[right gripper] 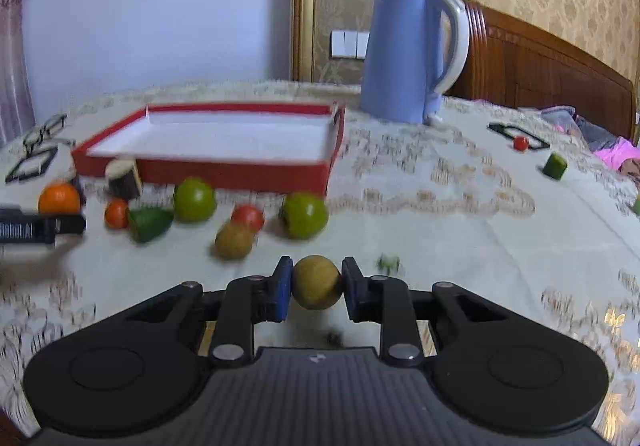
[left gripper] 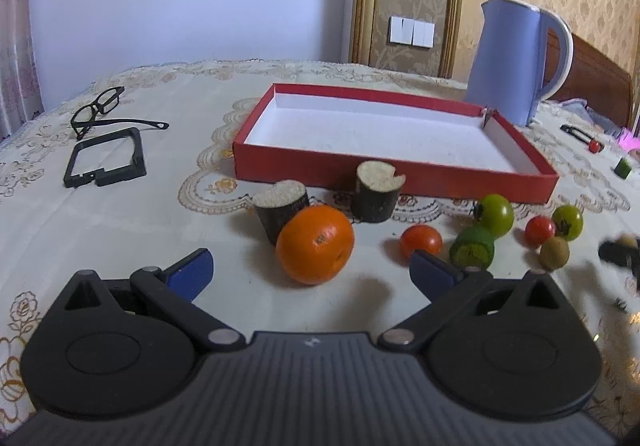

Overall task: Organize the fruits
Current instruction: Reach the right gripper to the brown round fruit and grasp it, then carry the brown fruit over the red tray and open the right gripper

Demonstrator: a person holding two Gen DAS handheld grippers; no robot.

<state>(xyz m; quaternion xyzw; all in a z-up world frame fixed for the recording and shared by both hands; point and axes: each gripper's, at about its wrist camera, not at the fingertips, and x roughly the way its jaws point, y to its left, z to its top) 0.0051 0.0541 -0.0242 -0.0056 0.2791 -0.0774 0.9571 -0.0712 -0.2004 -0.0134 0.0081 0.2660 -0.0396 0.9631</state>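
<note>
My left gripper [left gripper: 312, 270] is open, its jaws wide on either side of an orange [left gripper: 315, 244] lying on the tablecloth. Behind the orange stand two dark cut sugarcane pieces [left gripper: 378, 191] and an empty red tray [left gripper: 276, 165]. To the right lie red tomatoes [left gripper: 421, 240], green tomatoes [left gripper: 496, 214], a green cut piece [left gripper: 472, 248] and a small brown fruit [left gripper: 554, 253]. My right gripper [right gripper: 316, 284] is shut on a small brown round fruit [right gripper: 317, 282], held just above the cloth. The tray [right gripper: 240, 170] and the fruit row [right gripper: 194, 199] lie ahead to its left.
A blue kettle [left gripper: 506, 61] stands behind the tray's right corner. Glasses [left gripper: 100, 109] and a black frame [left gripper: 106, 157] lie at the left. A small red fruit [right gripper: 521, 143], a green piece [right gripper: 555, 165] and a black object lie at the far right.
</note>
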